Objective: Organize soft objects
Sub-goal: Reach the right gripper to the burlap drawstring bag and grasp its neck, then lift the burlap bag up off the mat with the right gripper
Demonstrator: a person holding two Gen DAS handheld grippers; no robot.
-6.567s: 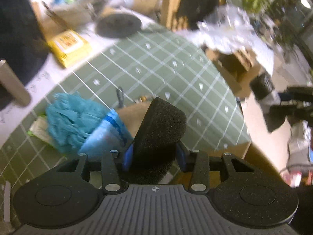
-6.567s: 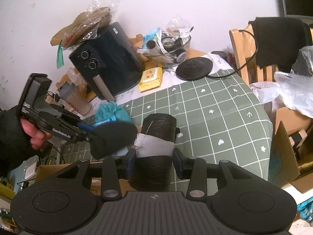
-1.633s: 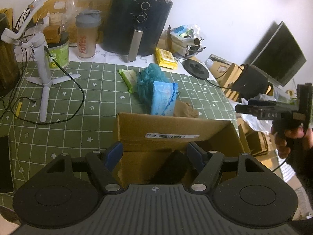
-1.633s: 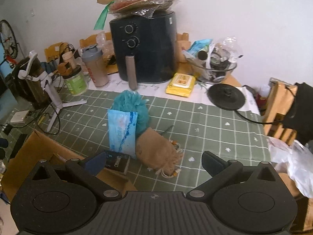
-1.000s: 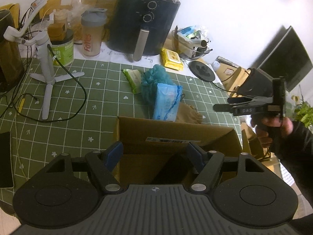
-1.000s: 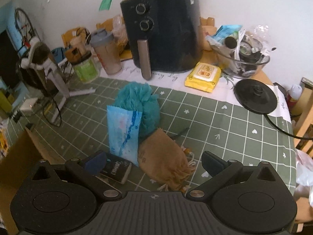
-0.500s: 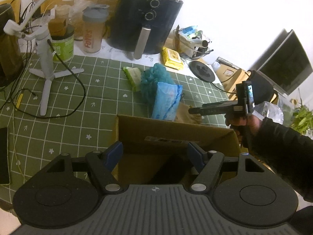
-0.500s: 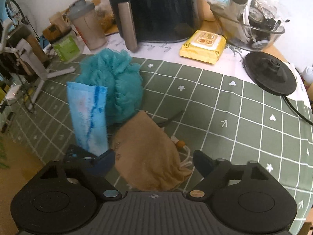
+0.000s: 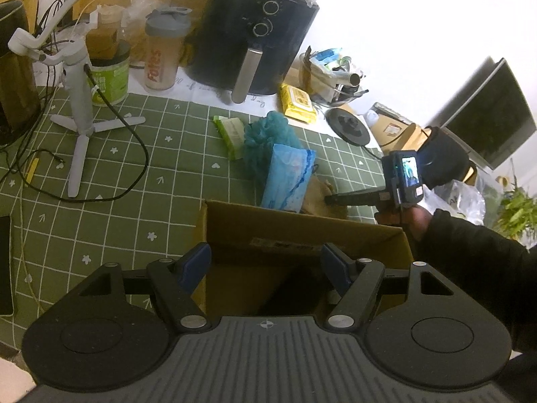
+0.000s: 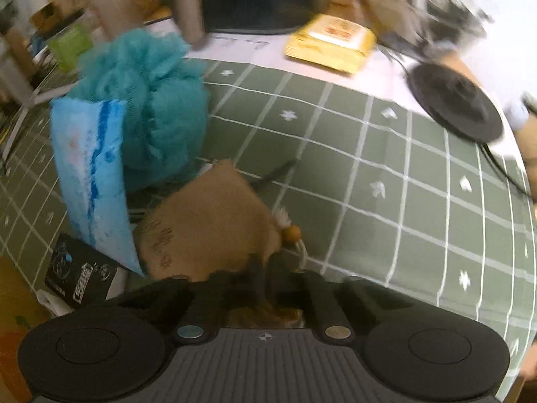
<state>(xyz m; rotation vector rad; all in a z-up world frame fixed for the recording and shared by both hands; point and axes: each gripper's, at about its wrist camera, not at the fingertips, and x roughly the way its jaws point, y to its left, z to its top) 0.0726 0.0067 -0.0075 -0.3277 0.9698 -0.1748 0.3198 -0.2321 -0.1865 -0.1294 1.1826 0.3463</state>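
Two grippers at work, split by role. Left gripper (image 9: pixel 265 265) spread wide and empty, hovering over the open cardboard box (image 9: pixel 302 228), probably to keep the mouth clear. Right gripper (image 10: pixel 265 285) drawn nearly together, apparently pinching the near edge of the brown drawstring pouch (image 10: pixel 208 221). Pouch on the green checked tablecloth (image 10: pixel 369 154), touching the blue packet (image 10: pixel 90 174), just beside the teal bath pouf (image 10: pixel 147 87); presumably bound for the box.

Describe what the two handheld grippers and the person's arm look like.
Each gripper has a dark ribbed body with two round discs, silver pivot bolts and black linkage arms. The left gripper has blue finger pads. The right gripper carries a small lit screen; the hand emerges from a black sleeve.
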